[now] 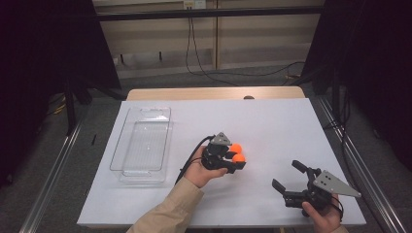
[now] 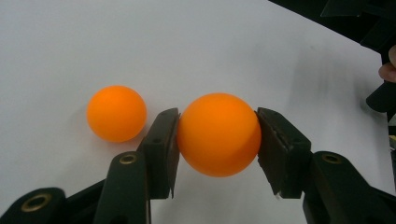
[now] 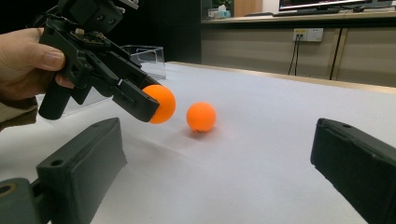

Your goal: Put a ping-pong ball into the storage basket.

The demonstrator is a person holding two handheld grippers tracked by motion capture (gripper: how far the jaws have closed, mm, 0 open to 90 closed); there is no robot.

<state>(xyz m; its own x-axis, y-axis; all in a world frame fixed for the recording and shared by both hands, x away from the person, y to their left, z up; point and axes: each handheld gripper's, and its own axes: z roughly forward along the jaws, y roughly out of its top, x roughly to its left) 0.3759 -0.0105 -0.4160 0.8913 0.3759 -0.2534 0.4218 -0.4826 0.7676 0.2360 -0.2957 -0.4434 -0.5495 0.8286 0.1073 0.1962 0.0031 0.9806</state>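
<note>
Two orange balls are on the white table sheet [image 1: 272, 126]. My left gripper [image 1: 236, 161] [image 2: 218, 144] is shut on one orange ball [image 1: 239, 157] [image 2: 218, 134] [image 3: 161, 103], with a black pad pressed against each side. The ball seems to hang just above the sheet. The second orange ball [image 1: 235, 147] [image 2: 116, 113] [image 3: 201, 116] lies loose on the sheet right beside it, outside the jaws. My right gripper [image 1: 286, 174] [image 3: 219, 163] stands open with nothing between its jaws, to the right of the balls and nearer the front edge, pointing toward them.
A clear plastic tray [image 1: 141, 110] [image 3: 149, 58] lies on the left part of the sheet, with nothing in it. Cables run across the floor behind the table. A metal rail [image 1: 354, 165] runs along each side of the table.
</note>
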